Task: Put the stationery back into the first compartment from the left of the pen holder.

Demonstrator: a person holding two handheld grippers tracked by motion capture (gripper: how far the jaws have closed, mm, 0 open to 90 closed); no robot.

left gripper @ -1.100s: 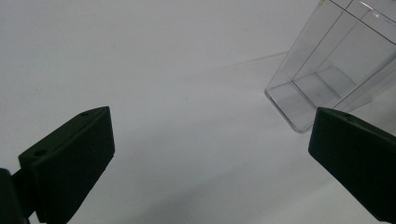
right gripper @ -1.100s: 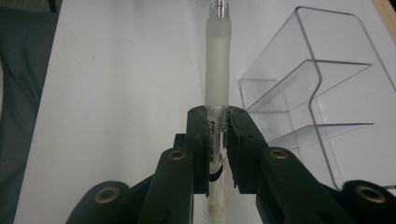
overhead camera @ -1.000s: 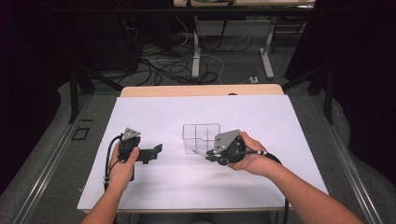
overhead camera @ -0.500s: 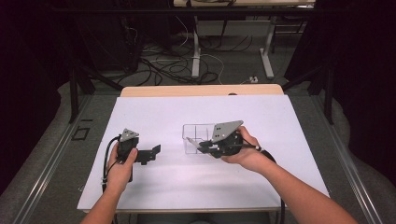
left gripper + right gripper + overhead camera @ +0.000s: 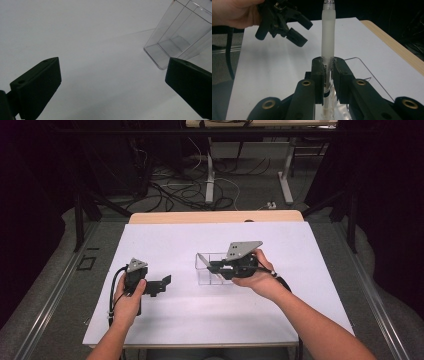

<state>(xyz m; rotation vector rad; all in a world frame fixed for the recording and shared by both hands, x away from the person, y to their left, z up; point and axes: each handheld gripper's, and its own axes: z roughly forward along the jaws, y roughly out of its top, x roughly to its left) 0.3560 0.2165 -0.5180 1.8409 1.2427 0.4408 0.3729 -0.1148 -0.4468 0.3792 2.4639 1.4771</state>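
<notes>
A frosted white pen sticks out ahead of my right gripper, whose jaws are shut on its lower barrel. In the high view the right gripper hovers over a clear plastic box at the middle of the white table top, with its jaws pointing left. Below those jaws, the box rim curves off to the right. My left gripper sits to the left of the box, open, with nothing between its jaws. Its own view shows the left gripper facing bare white surface, the box at the upper right.
The white sheet covers the table, and a wooden edge shows at the far side. Cables and table legs lie on the dark floor beyond. The left hand and its gripper appear at the upper left of the right gripper view.
The right gripper has moved left and risen a little, from beside the box to over it, still shut on the pen. The left gripper has stayed put.
</notes>
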